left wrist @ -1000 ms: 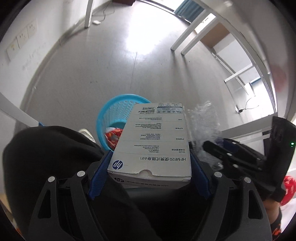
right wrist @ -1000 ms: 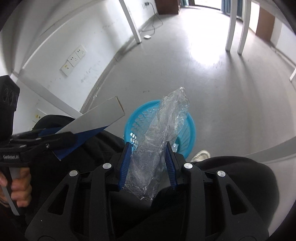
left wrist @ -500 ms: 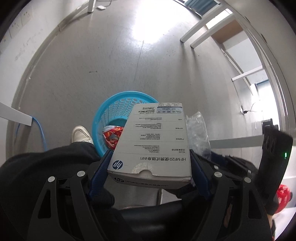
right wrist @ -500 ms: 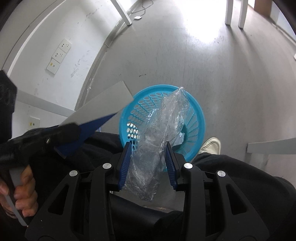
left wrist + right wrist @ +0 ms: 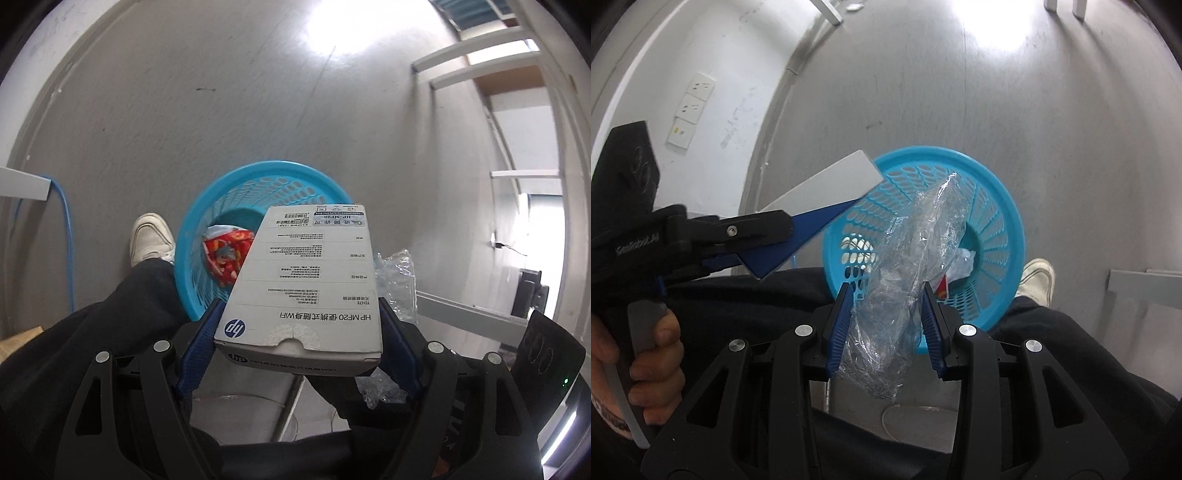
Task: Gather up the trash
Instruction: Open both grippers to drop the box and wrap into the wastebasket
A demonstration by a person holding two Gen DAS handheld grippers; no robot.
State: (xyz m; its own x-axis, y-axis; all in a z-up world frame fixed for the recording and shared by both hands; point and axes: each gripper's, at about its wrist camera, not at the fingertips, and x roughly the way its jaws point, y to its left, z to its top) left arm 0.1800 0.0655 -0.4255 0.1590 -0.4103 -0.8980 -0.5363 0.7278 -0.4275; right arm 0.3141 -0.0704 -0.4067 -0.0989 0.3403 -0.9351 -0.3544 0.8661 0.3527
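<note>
Two handheld tools hang above a round, perforated turquoise plastic basket (image 5: 207,236) on a grey floor. The left tool (image 5: 299,332) has its jaws spread wide and clamped on the sides of a flat white cardboard HP box (image 5: 306,280). The right tool (image 5: 886,328) stands partly closed, pinching a crumpled clear plastic wrapper (image 5: 908,273).

Risk: the box overhangs the basket's near rim, and the light wrapper may drift, so either could land on the floor if let go now.

Only the left view shows a red printed packet (image 5: 225,258) already in the basket; only the right view shows white crumpled paper (image 5: 964,262) there, and a hand (image 5: 650,354) gripping the left tool's handle.
</note>
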